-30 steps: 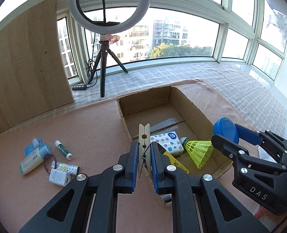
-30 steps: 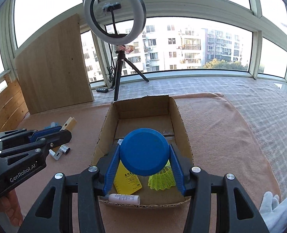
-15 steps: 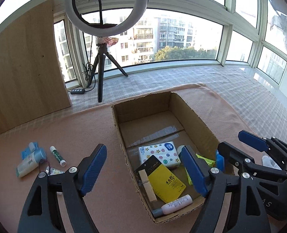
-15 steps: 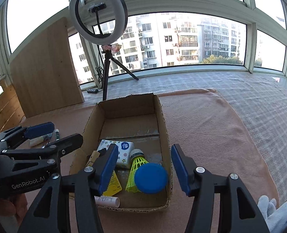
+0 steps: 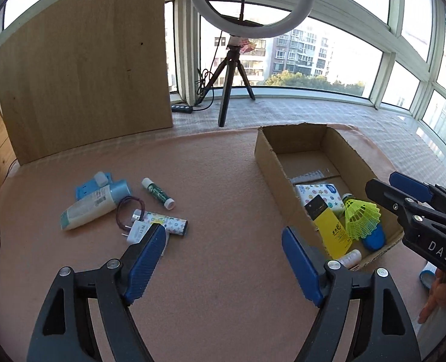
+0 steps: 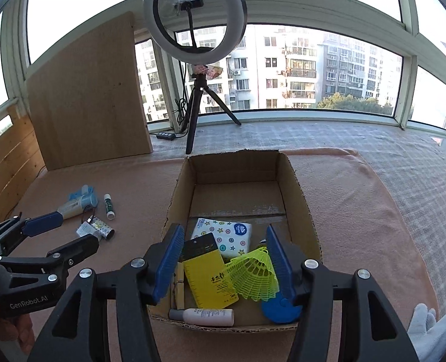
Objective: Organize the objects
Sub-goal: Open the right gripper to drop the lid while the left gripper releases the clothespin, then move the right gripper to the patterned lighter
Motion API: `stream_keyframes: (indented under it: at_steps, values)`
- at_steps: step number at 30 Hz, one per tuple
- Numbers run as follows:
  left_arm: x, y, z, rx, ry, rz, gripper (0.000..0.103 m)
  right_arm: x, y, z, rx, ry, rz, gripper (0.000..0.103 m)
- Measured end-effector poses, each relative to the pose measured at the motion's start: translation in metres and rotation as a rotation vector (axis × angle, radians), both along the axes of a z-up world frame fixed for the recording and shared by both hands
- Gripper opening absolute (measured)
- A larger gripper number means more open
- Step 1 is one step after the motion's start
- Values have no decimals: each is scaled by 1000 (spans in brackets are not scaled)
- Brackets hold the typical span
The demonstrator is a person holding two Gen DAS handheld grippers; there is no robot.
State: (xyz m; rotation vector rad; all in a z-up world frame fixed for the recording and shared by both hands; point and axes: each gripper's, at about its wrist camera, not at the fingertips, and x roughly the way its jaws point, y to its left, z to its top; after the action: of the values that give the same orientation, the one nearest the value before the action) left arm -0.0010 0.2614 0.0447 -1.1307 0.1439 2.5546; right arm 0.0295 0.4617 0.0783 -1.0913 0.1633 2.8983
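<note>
An open cardboard box (image 6: pixel 298 187) (image 5: pixel 265 154) stands on the pink mat. It holds a star-print tissue pack (image 6: pixel 223 235), a yellow card (image 6: pixel 208 277), a green shuttlecock (image 6: pixel 253 274), a blue disc (image 6: pixel 280 307), a wooden clothespin (image 6: pixel 179 286) and a small white bottle (image 6: pixel 205 316). My right gripper (image 6: pixel 224 262) is open and empty above the box's near end. My left gripper (image 5: pixel 223 259) is open and empty over the mat, left of the box. Loose on the mat lie a white tube (image 5: pixel 93 205), a green stick (image 5: pixel 158 193), a white plug (image 5: pixel 138 230) and a patterned tube (image 5: pixel 168 221).
A ring light on a tripod (image 5: pixel 232 90) stands behind the mat, a wooden board (image 5: pixel 84 75) leans at the back left. A blue packet (image 5: pixel 87 185) and a hair tie (image 5: pixel 126 211) lie among the loose items. A white glove (image 6: pixel 428 328) lies at the right.
My left gripper opened and dropped the clothespin into the box, then swung left over the mat. My right gripper opened and dropped the blue disc into the box.
</note>
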Motion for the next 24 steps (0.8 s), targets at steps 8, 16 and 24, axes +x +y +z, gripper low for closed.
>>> stream_keyframes:
  at_steps: [8,16,24]
  values:
    - [2,-132,-12,17,-33,161,82,-28,-97,-18,30,-80,143,53]
    - [13,-251,-21,50,-63,383,82,-87,-174,-53,36,-184,308,53]
    - [24,-299,-27,54,-77,470,83,-129,-168,-86,160,-284,326,53]
